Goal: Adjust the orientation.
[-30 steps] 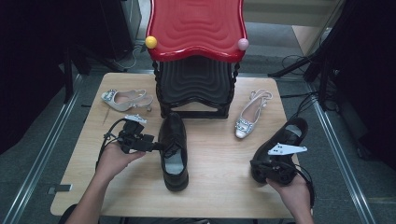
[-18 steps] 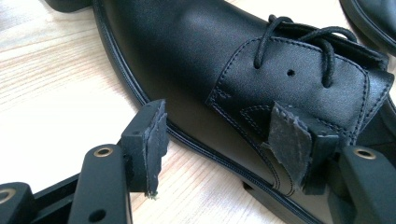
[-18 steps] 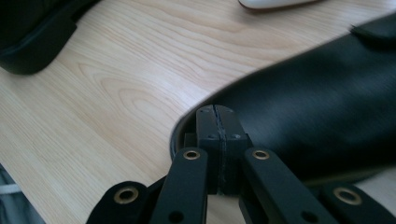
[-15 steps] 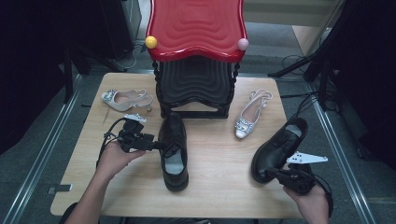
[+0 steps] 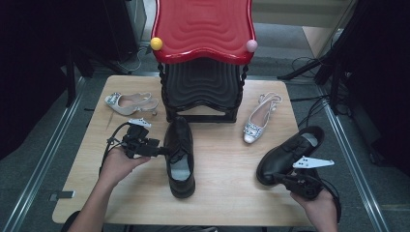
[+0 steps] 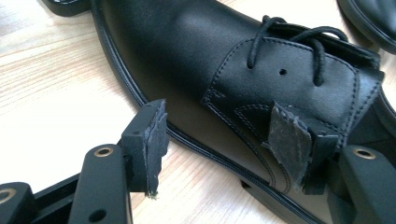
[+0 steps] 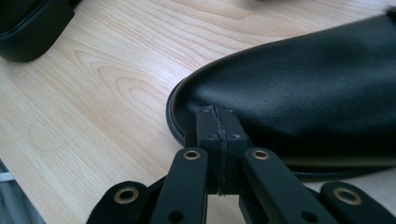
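A black lace-up shoe (image 5: 180, 159) lies at the table's middle, toe toward the stool. My left gripper (image 5: 162, 151) is at its left side and stands open. In the left gripper view the gripper (image 6: 224, 142) straddles the shoe's (image 6: 196, 60) side near the laces, one pad (image 6: 154, 137) over the table and the other pad (image 6: 289, 142) against the upper. A second black shoe (image 5: 290, 153) lies at the right. My right gripper (image 5: 279, 178) is at its toe. In the right gripper view that gripper (image 7: 217, 116) is shut on nothing, tips against the toe (image 7: 299, 93).
A black stool with a red top (image 5: 203, 29) stands at the back centre, with a yellow ball (image 5: 156, 43) and a pink ball (image 5: 251, 46) on its corners. Silver heeled shoes lie at the back left (image 5: 129, 103) and at the right (image 5: 261, 117). The table's front edge (image 5: 193, 220) is close to both hands.
My right gripper has drawn back toward the front edge and slightly right, ending at the right shoe's toe. The left gripper and both black shoes have stayed put.
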`<state>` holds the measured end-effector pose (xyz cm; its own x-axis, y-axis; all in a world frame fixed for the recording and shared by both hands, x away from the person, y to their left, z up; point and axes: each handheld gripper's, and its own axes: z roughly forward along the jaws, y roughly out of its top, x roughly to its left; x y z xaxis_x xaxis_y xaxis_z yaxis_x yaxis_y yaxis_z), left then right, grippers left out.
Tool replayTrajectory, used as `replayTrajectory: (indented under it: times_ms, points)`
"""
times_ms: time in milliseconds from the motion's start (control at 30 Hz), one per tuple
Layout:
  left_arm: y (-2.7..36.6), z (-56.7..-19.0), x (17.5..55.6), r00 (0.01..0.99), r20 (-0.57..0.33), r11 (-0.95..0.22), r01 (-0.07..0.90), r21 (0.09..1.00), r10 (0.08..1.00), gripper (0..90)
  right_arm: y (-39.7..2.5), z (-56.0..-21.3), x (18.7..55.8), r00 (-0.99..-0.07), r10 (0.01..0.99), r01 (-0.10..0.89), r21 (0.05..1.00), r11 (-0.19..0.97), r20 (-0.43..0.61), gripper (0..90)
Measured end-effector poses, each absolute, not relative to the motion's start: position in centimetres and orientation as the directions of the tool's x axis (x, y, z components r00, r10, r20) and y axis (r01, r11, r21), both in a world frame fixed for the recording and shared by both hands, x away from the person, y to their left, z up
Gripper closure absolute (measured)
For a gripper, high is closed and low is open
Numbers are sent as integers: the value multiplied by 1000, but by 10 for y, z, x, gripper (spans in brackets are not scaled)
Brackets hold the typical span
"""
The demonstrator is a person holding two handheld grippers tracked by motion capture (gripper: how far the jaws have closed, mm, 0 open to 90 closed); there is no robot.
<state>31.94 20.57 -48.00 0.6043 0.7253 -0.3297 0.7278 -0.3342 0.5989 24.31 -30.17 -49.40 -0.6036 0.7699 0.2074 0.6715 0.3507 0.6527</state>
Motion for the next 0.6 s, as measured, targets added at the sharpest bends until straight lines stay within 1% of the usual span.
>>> replayTrajectory:
  times_ms: [367, 600]
  points:
    - [207, -476, 310, 616, -303, -350, 712, 609, 727, 374, -287, -496, 264, -623, 748, 670, 651, 356, 231, 900]
    - [210, -476, 305, 607, -308, -342, 720, 605, 733, 374, -277, -496, 281, -626, 745, 666, 656, 356, 231, 900]
